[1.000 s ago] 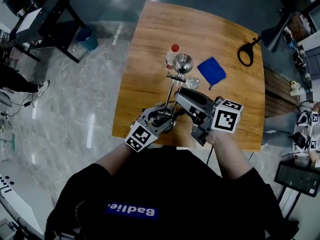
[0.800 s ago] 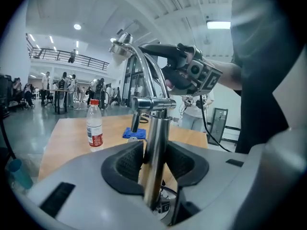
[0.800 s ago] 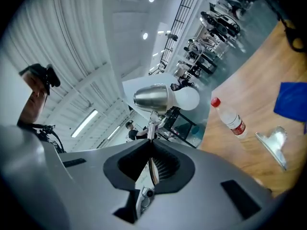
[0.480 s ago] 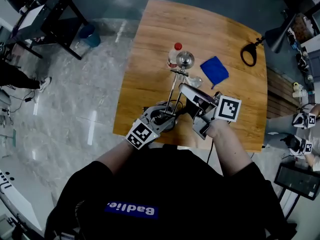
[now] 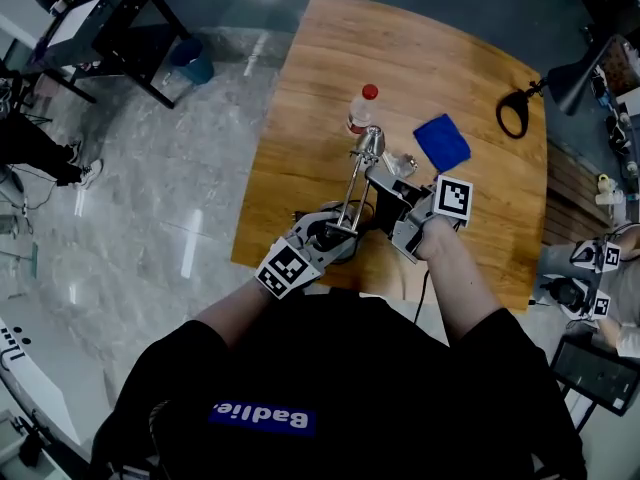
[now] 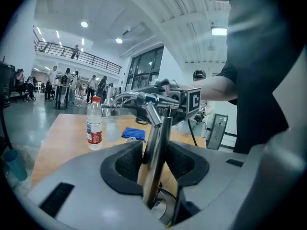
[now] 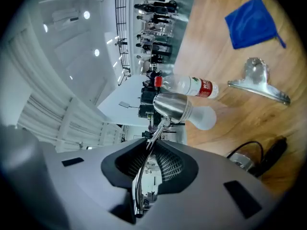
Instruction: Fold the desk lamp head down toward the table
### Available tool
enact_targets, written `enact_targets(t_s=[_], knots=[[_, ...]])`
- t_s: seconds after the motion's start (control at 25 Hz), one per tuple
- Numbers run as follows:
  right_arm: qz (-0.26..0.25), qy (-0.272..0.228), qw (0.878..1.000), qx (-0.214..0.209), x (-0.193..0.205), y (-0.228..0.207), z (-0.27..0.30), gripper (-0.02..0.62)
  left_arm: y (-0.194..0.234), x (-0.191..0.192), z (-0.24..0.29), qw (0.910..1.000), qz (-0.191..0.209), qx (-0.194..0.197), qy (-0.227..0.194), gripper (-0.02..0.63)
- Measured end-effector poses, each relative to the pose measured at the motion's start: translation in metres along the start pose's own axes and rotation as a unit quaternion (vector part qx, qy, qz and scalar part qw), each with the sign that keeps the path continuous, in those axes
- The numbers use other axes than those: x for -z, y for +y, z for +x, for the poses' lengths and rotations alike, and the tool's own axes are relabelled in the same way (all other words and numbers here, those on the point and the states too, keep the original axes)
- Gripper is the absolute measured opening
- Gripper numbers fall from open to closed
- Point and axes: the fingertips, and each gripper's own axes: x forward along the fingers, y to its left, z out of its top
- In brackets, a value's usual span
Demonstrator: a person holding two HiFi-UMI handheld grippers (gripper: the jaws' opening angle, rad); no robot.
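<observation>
Lamp head [image 7: 172, 107] down — left hand-held gripper [image 6: 158, 157] just clamped post [image 6: 161, 128], right [image 7: 149, 145] opening round arm [image 7: 142, 174]

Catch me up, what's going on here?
A person is folding a desk lamp on the wooden table with two handheld grippers. The left gripper, jaws just closed in, is shut on the lamp's lower post near the base. The right gripper has the thin upper arm between its jaws, behind the lamp head and bulb. Those jaws have just been opening and look loose around it. The head hangs above the table, not yet down.
</observation>
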Motion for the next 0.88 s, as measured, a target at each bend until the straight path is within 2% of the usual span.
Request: enact_targets(t_s=[0.24, 0.48, 0.88], knots=[[0.054, 0.01, 0.999, -0.002, 0.004, -0.024, 0.002, 0.069, 0.001, 0.002, 0.0, 1.0, -0.006, 0.005, 0.004, 0.15], [0.144, -0.004, 0.989, -0.022, 0.019, -0.057, 0.0, 0.084, 0.0, 0.005, 0.0, 0.9999, -0.014, 0.004, 0.006, 0.15], [0.182, -0.012, 0.982, -0.037, 0.029, -0.072, -0.001, 0.094, 0.001, 0.005, 0.001, 0.9998, -0.022, 0.0, 0.005, 0.151]])
